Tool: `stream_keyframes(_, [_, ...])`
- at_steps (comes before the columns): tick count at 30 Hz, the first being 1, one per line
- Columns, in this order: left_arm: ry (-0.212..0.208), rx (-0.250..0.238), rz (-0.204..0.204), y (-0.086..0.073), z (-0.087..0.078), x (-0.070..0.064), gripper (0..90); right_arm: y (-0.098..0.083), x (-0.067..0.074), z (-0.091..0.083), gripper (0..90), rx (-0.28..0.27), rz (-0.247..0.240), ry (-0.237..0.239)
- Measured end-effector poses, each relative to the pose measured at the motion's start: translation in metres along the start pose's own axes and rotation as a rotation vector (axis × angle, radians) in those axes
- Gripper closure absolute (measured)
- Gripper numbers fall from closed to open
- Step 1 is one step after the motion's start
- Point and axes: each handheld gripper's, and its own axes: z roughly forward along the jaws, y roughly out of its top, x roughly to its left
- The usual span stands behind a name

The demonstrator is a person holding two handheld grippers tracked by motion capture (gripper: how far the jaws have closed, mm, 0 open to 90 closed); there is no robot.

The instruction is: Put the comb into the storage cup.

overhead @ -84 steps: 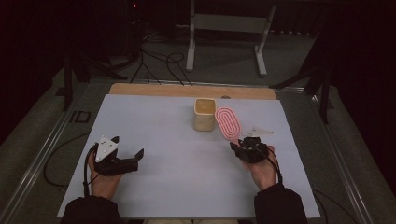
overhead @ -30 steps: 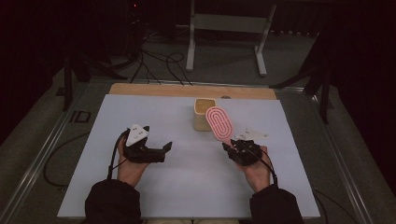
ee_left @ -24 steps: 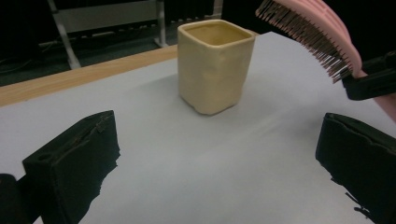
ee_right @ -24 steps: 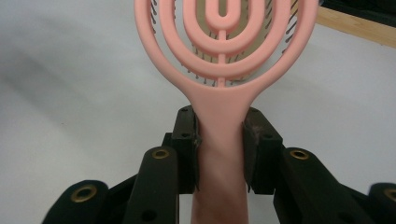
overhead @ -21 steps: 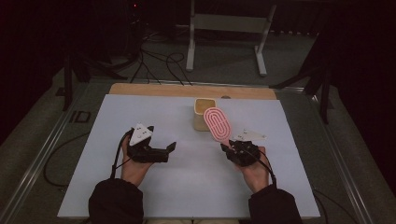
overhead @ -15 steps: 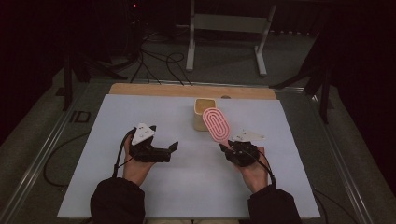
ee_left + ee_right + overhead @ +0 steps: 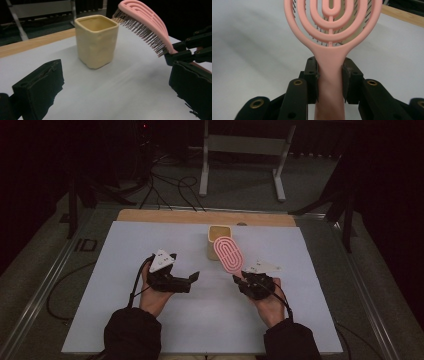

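Hairbrush (image 7: pixel 228 254), pink, with an oval head of looped ribs and a short stem, held clear of the bench (image 7: pixel 125 250) by the right tool (image 7: pixel 239 279), whose two black jaws are clamped on the stem from either side; the right gripper view shows the pads pressing the stem (image 7: pixel 329 75) just below the head, with the open ribs (image 7: pixel 332 22) rising above them. Taking the cup (image 7: pixel 218 241) as landmark: the cup is a cream, square-sided vessel with rounded corners, standing upright and open at the top on the pale sheet that covers the bench, towards the far middle of it. The head of the brush leans over the cup's right-hand near side, and in the high view it overlaps the cup's rim; whether the two touch cannot be told from that view. In the left gripper view the brush (image 7: pixel 145 22) slants up past the cup (image 7: pixel 96 41), dark bristles (image 7: pixel 140 32) facing down and towards the cup, the tip of the head level with or just above the rim and just beside it. The left tool (image 7: pixel 192 280) lies to the near left of the cup, well apart from it, its jaws standing wide apart with nothing between them and pointing towards the cup. A strip of bare wood (image 7: pixel 165 216) runs along the bench edge beyond the cup.
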Motion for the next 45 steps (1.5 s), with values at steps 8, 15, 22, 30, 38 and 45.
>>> stream_keyframes(8, [-0.067, 0.009, -0.011, 0.007, 0.017, -0.011, 0.3, 0.001, 0.005, 0.000, 69.5, -0.016, -0.016, 0.007])
stream_keyframes(15, [-0.106, 0.009, -0.018, 0.013, 0.026, -0.018, 0.3, 0.002, 0.006, -0.001, 69.5, -0.026, -0.019, 0.015])
stream_keyframes(22, [-0.125, 0.007, -0.029, 0.017, 0.035, -0.022, 0.3, 0.003, 0.010, -0.001, 69.5, -0.038, -0.023, 0.020])
stream_keyframes(30, [-0.118, 0.011, -0.053, 0.020, 0.044, -0.022, 0.4, 0.003, 0.012, -0.001, 69.5, -0.050, -0.025, 0.023])
stream_keyframes(38, [-0.136, 0.032, -0.067, 0.023, 0.057, -0.029, 1.4, 0.003, 0.015, 0.000, 69.5, -0.054, -0.045, 0.035])
stream_keyframes(45, [-0.137, 0.046, -0.090, 0.024, 0.065, -0.032, 3.6, 0.003, 0.016, 0.001, 69.5, -0.064, -0.046, 0.043])
